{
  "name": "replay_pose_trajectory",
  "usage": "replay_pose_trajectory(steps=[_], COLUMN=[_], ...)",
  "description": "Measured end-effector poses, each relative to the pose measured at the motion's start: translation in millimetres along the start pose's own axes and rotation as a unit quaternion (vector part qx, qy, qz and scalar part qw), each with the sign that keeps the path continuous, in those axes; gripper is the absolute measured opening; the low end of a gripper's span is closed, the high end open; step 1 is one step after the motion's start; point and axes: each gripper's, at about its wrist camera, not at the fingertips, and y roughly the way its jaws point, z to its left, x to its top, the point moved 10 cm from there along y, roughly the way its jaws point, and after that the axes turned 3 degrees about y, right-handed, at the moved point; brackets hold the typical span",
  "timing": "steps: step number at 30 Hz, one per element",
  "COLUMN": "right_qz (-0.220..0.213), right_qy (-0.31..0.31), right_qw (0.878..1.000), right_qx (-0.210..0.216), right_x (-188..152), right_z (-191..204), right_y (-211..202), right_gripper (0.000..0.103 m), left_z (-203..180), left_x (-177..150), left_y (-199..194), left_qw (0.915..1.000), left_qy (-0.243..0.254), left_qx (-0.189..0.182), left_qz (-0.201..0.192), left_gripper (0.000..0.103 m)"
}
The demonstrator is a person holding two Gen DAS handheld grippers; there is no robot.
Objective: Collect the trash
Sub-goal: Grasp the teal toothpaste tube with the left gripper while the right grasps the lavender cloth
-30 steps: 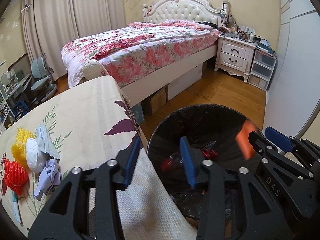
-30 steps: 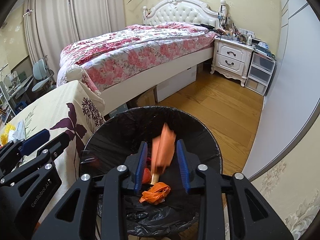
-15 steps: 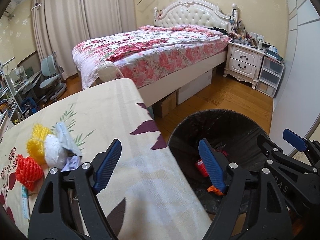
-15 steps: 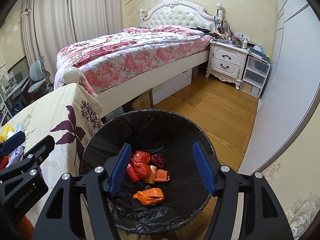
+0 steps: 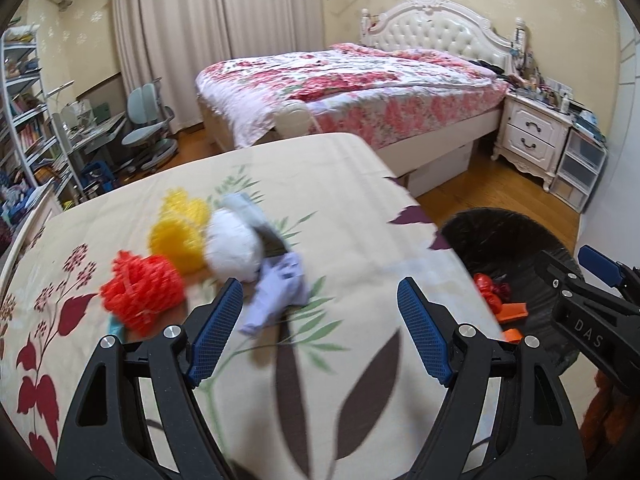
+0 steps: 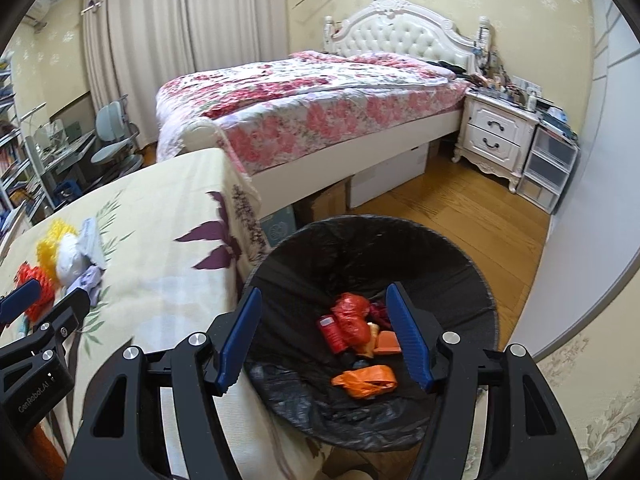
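Above the flowered tablecloth, the left gripper hangs with jaws spread and nothing between them. Just beyond its tips lies a lilac scrap, touching a white wad, with yellow mesh and red mesh alongside. Over the black-lined bin beside the table, the right gripper is likewise spread and empty; red and orange trash sits inside.
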Motion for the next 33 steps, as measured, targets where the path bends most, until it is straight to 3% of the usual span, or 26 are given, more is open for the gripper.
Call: replay_pose_trajectory(steps=[8,17,23,26,30,33], right_qz=[0.005,0.008,0.014,0.017,0.019,0.022], right_qy=[-0.04,-0.076,-0.09,-0.096,-0.101,-0.103], right_qw=[0.998,0.995,0.992,0.991,0.989,0.988], right_qx=[0.04,0.069,0.084,0.09,0.102,0.114], right_x=[-9.6,-22.1,-30.6,-33.3,-33.9,-33.4], right_z=[52.4,94.8,113.3,121.4,133.1,143.9], right_y=[-9.4,-19.7,-22.3,-23.1,-24.8,-25.1], right_gripper=[0.063,0.063,0.063,0.063,0.063,0.063], left_z=[66.9,135.9,154.8,152.1,147.1,148.7], left_x=[-23.7,-55.4,-74.5,-78.7,-78.8,-80.2], left_y=[-13.4,-20.3,-6.3,0.5,-1.6,-4.4], left_qw=[0.9979,0.99,0.9852,0.9846,0.9878,0.9888], left_qy=[-0.047,-0.099,-0.127,-0.13,-0.114,-0.109], left_qx=[0.041,0.091,0.083,0.065,0.056,0.057], left_qz=[0.013,0.041,0.08,0.098,0.09,0.084], left_gripper=[0.078,0.075,0.061,0.045,0.019,0.016])
